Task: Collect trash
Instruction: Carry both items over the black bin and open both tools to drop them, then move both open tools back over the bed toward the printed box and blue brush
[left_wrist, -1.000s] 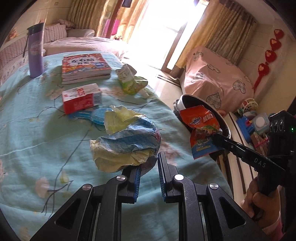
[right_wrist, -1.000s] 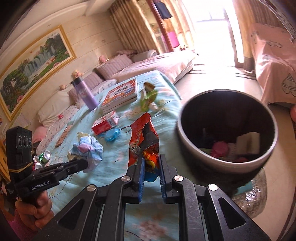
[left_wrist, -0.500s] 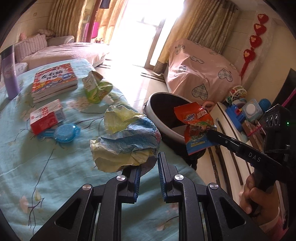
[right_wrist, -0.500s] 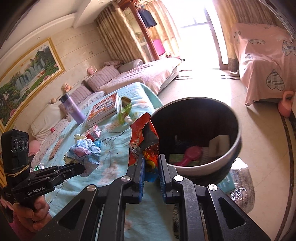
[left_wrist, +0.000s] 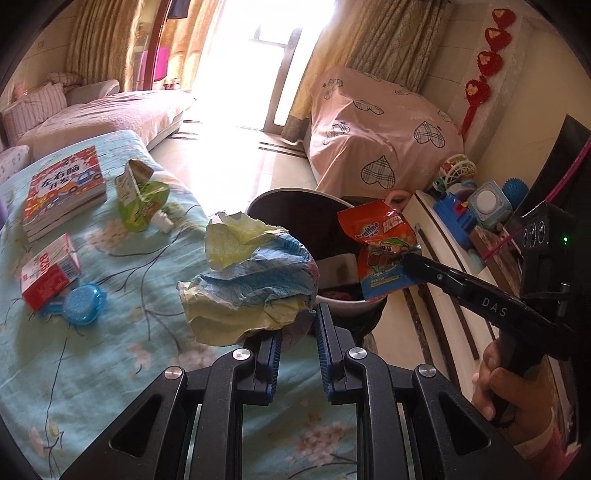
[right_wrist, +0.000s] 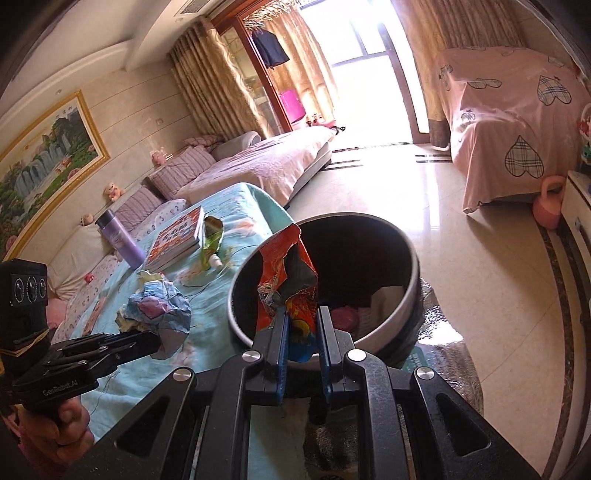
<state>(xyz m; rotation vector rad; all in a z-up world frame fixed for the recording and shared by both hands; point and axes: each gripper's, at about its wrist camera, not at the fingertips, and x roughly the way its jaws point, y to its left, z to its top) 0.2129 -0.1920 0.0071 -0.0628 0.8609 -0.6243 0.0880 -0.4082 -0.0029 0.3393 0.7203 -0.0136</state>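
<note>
Left wrist: my left gripper clamps the crumpled paper wad; carton at ten o'clock, uncollected. Right wrist: my right gripper pinches the orange snack wrapper over the bin, undropped.

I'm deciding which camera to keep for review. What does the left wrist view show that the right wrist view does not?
Only the left wrist view shows the red carton and blue round lid on the bedspread, and the toys along the wall.

Only the right wrist view shows the purple bottle, the framed painting and the bin's pink contents.

Both show the crumpled paper wad in the left tool, the orange snack wrapper in the right tool, the bin, the book and the green pouch.
</note>
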